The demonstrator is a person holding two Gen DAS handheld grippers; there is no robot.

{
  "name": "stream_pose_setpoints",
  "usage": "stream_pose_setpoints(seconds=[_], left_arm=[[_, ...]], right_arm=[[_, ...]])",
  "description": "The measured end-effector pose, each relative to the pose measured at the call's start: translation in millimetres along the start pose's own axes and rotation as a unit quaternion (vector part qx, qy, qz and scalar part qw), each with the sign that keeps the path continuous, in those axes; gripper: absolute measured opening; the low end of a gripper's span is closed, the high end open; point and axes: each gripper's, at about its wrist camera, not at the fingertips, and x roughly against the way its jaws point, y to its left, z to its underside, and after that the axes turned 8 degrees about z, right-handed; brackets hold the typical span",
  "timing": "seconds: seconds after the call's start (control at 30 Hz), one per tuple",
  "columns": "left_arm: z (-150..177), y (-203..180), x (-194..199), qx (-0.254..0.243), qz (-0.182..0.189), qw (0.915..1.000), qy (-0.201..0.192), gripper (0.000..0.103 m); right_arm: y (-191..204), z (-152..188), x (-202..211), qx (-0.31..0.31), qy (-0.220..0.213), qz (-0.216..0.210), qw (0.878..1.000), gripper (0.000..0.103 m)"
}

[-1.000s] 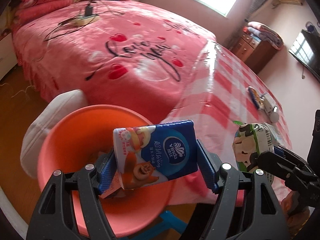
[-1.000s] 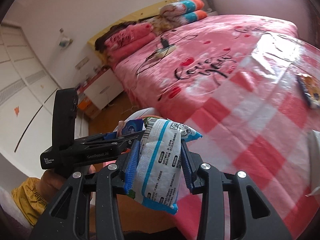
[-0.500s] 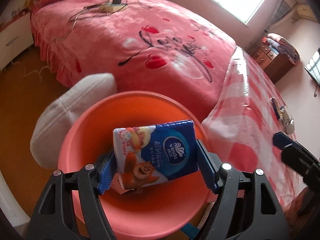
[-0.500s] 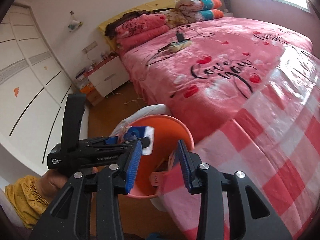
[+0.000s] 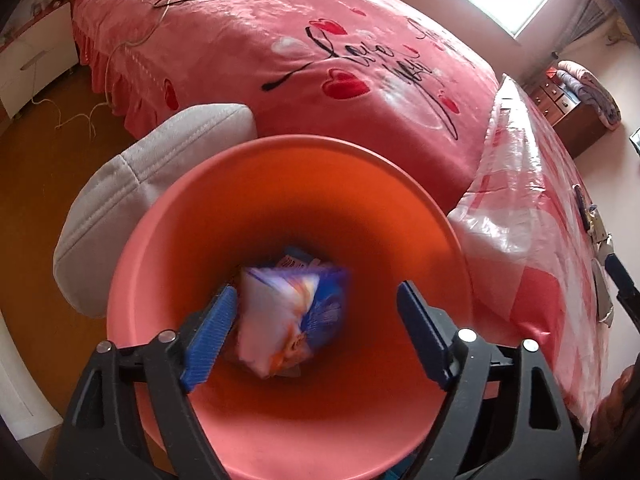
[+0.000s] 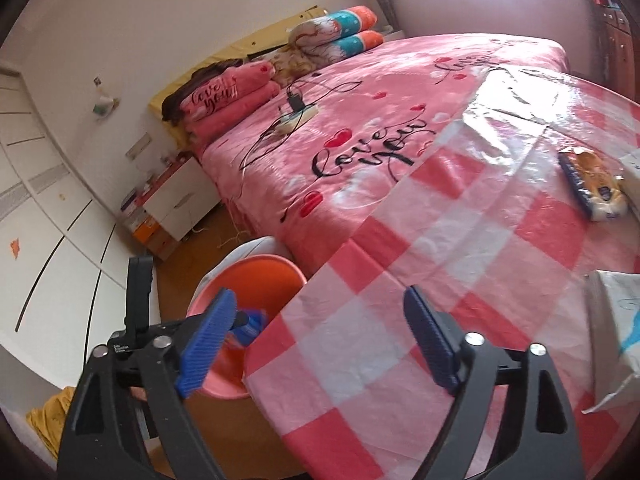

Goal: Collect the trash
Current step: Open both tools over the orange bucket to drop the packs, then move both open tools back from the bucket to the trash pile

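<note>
1. Left wrist view: the left gripper (image 5: 316, 332) points down into the mouth of the orange bin (image 5: 280, 168). Its blue fingers (image 5: 208, 336) stand wide and are opening.
2. A blue and white tissue pack (image 5: 292, 316) appears blurred between the fingers, inside the bin. The right finger is clear of it; contact with the left finger cannot be determined.
3. A second wrapper (image 5: 296, 258) lies deeper in the bin, partly hidden behind the pack.
4. A grey cushion (image 5: 152, 196) sits against the bin's left rim. The pink bed (image 5: 320, 60) lies beyond it, and the table (image 5: 532, 220), with a red and white checked cover, is to the right.
5. Right wrist view: the right gripper (image 6: 316, 336) is above the table (image 6: 460, 240) edge. Its fingers (image 6: 430, 338) stand wide and opening, with nothing between them.
6. The bin (image 6: 256, 272) stands on the floor just beside the table edge, with the left gripper (image 6: 244, 320) over its opening.
7. A blue and orange snack packet (image 6: 596, 184) lies on the table at the far right. A white bag (image 6: 616, 332) rests at the right edge.
</note>
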Motion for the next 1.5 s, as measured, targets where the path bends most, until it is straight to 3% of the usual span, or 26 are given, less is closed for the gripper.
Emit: stream_pose_setpoints(seconds=[0.37, 0.77, 1.5], left_arm=[[5.7, -14.8, -5.4, -0.022, -0.006, 0.9996, 0.017, 0.088], [0.6, -40.1, 7.3, -0.042, -0.015, 0.9990, 0.010, 0.088], [-4.5, -132.3, 32.1, -0.132, -0.005, 0.9910, -0.019, 0.088]], right_arm=[[-18.2, 9.2, 12.0, -0.017, -0.009, 0.021, 1.000, 0.091], [-41.5, 20.7, 32.7, -0.035, -0.033, 0.029, 0.998, 0.094], [-78.0, 28.0, 72.4, -0.053, -0.079, 0.040, 0.995, 0.095]])
